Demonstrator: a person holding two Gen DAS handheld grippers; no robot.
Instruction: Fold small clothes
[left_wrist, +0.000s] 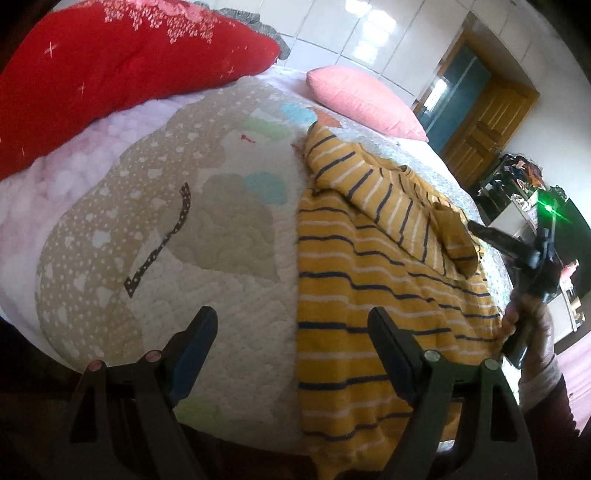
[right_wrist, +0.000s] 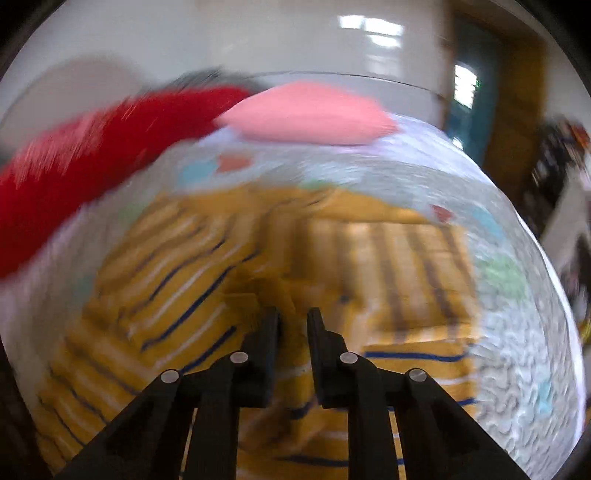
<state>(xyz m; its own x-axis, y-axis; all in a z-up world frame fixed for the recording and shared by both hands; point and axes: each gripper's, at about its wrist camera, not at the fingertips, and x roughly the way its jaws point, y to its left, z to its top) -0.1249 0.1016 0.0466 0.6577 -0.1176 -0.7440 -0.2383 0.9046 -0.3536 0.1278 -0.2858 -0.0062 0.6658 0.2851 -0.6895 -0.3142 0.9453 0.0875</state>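
A yellow garment with navy and white stripes lies flat on the quilted bed cover. One sleeve is folded across its body. My left gripper hangs open low over the garment's left edge, one finger over the quilt and one over the cloth, nothing between them. My right gripper, held by a hand, meets the sleeve's cuff. The right wrist view is blurred. There the right gripper has its jaws almost together, with yellow cloth in the narrow gap.
A red blanket is heaped at the far left of the bed and a pink pillow lies at its head. A wooden door and cluttered furniture stand beyond the bed's right side.
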